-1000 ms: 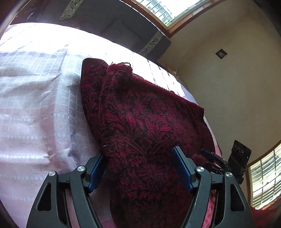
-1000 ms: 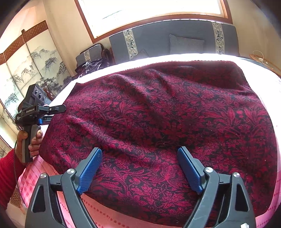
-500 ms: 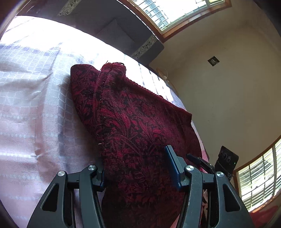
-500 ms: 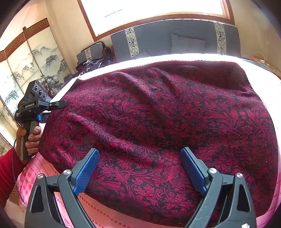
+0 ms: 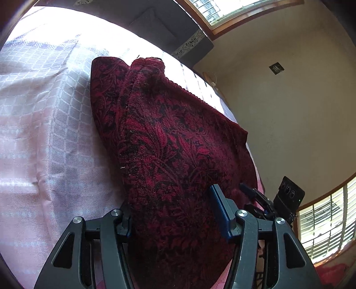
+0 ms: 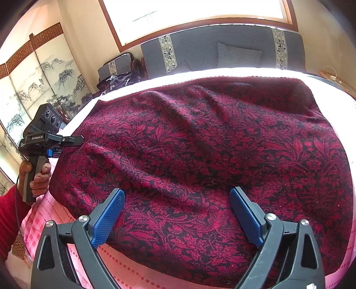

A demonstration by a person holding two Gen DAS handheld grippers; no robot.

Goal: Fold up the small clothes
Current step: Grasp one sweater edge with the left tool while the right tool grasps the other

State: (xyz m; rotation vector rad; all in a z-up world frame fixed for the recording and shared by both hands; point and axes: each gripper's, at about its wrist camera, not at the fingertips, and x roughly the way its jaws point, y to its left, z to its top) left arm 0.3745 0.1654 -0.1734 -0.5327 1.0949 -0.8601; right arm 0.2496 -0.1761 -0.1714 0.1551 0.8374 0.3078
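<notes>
The dark red knit cloth, patterned with black leaves, lies spread over a pink and lilac checked sheet and covers most of it. Its far edge runs close to the far side of the sheet, and its near edge sits just short of the near side. A few soft ridges cross its middle.

The left tool is at the cloth's left edge. Its jaws have just been closing, and they now stand at a middling width with a thick bunch of the cloth between them. The fabric fills the gap. It hides one blue pad and lies against the other pad, so the tool holds the cloth there. From that hold the edge rises in a fold that runs away toward the far corner. A hand in a red sleeve grips this tool's handle.

The right tool hangs over the near edge of the cloth, tilted downward. Its jaws have just been opening and now stand wide. Both blue pads are clear of the fabric and nothing is pinched between them.

Beyond the sheet stands a grey sofa with a grey cushion under a bright window. A painted folding screen stands to the left.
</notes>
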